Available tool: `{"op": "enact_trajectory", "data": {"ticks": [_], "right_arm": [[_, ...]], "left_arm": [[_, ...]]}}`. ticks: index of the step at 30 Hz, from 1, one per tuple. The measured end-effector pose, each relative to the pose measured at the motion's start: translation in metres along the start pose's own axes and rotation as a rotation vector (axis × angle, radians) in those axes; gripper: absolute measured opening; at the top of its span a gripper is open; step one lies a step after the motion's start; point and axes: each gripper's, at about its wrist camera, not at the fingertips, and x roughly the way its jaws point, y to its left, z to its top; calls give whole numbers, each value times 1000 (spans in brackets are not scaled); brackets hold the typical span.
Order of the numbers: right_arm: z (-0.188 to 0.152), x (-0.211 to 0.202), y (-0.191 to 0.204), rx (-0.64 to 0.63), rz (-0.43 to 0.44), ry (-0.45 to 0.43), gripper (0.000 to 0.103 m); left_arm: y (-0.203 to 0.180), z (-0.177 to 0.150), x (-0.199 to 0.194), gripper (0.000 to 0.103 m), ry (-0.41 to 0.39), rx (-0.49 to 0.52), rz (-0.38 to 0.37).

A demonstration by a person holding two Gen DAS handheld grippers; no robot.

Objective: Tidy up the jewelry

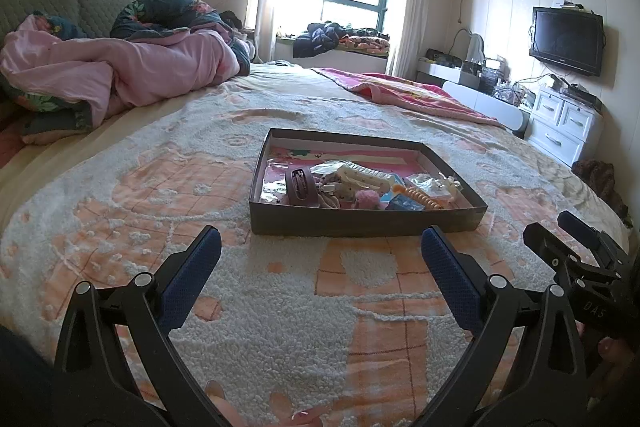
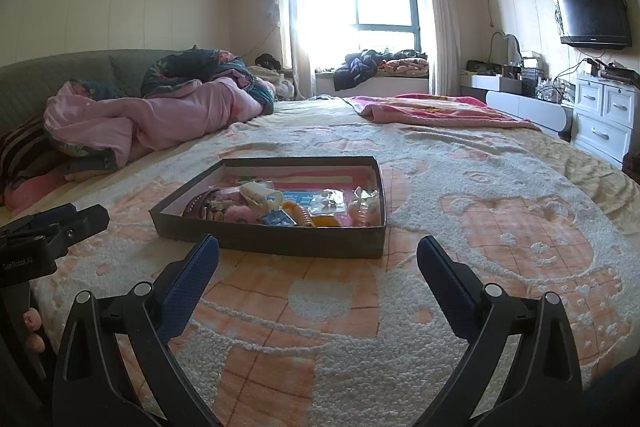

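Note:
A shallow dark cardboard tray point(image 1: 360, 221) sits on the bed, holding several hair clips and trinkets: a mauve claw clip point(image 1: 301, 185), a cream clip point(image 1: 362, 175), an orange spiral tie point(image 1: 422, 197). My left gripper point(image 1: 320, 245) is open and empty, just short of the tray's near wall. My right gripper point(image 2: 318, 255) is open and empty, near the tray point(image 2: 280, 241), which lies ahead and slightly left. The right gripper also shows at the right edge of the left wrist view point(image 1: 576, 247); the left one shows at the left edge of the right wrist view point(image 2: 60, 223).
The tray rests on a fuzzy white and orange blanket point(image 1: 280, 307). A bunched pink quilt point(image 1: 120, 67) lies far left, a pink blanket point(image 1: 400, 91) far right. White drawers point(image 2: 604, 115) and a wall TV point(image 2: 590, 13) stand beyond the bed's right edge.

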Motion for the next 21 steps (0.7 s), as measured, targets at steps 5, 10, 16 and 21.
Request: {"op": "enact_trajectory", "data": {"ticks": [5,10,16,21], "right_arm": [[1,1,0,2,-1,2,96],[1,1,0,2,1,2,96],[1,1,0,1,4,3,96],[0,1,2,-1,2,-1,96]], "left_arm": [[0,0,1,92,0,1,2],[0,1,1,92,-1,1,0],[1,1,1,92,-3,0,2],[2,2,2,92,-7,2,2]]}}
